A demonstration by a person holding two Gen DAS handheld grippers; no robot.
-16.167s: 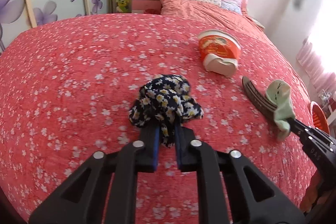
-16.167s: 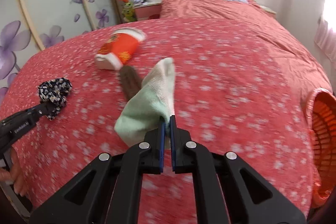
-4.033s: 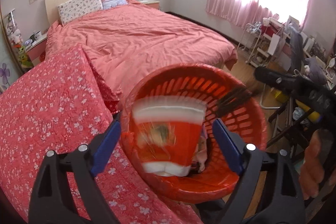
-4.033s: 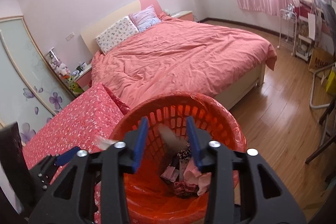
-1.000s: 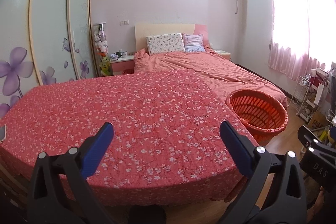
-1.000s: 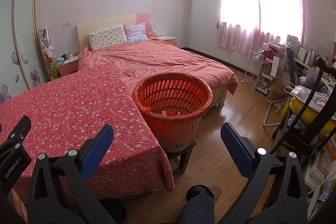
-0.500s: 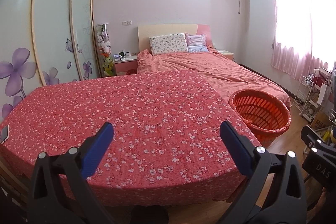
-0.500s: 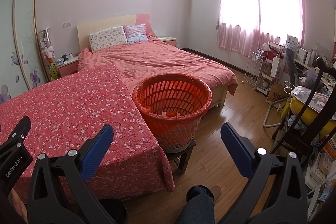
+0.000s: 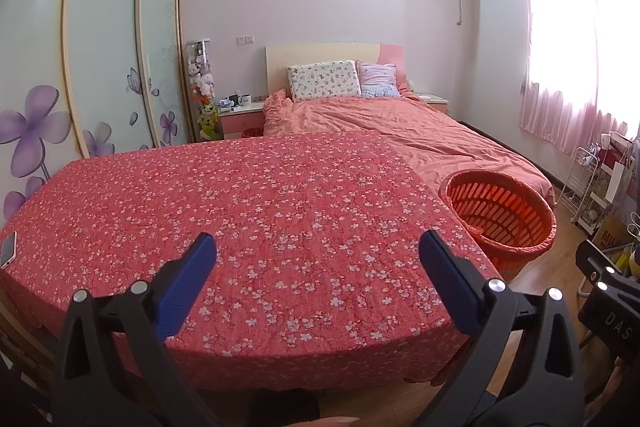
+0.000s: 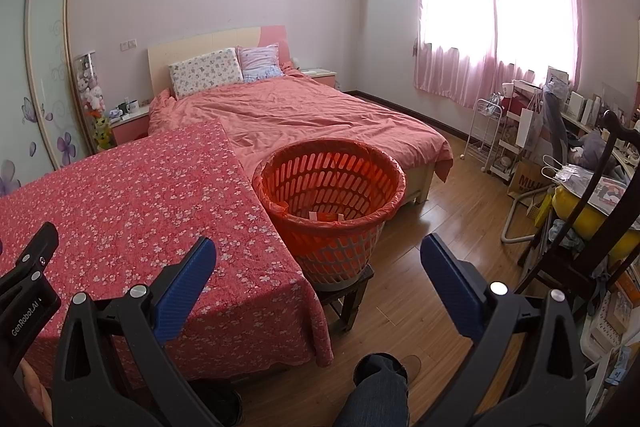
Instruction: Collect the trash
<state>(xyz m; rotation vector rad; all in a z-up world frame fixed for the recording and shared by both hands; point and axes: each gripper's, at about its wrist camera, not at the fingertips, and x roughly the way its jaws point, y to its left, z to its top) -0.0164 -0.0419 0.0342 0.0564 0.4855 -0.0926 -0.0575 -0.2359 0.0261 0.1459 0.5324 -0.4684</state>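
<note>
The orange slatted basket [image 10: 332, 183] stands on a low stool at the right end of the table with the red flowered cloth [image 10: 120, 203]; it also shows in the left wrist view [image 9: 500, 215]. Only a scrap of its contents shows at the bottom. My left gripper [image 9: 316, 259] is wide open and empty, held back from the table [image 9: 248, 211], whose top bears no trash. My right gripper [image 10: 318, 263] is wide open and empty, held back from the basket and above the floor.
A phone [image 9: 8, 249] lies at the table's left edge. A bed with a pink quilt [image 10: 312, 115] stands behind the table and basket. A white rack [image 10: 488, 131], a cluttered desk and a dark chair [image 10: 592, 211] line the right side. The wooden floor [image 10: 432, 227] lies between.
Over the last second the left gripper's view has pulled up and back slightly; the phone has come into sight. Earlier I dropped the cup and other items into the basket. The right view is unchanged.
</note>
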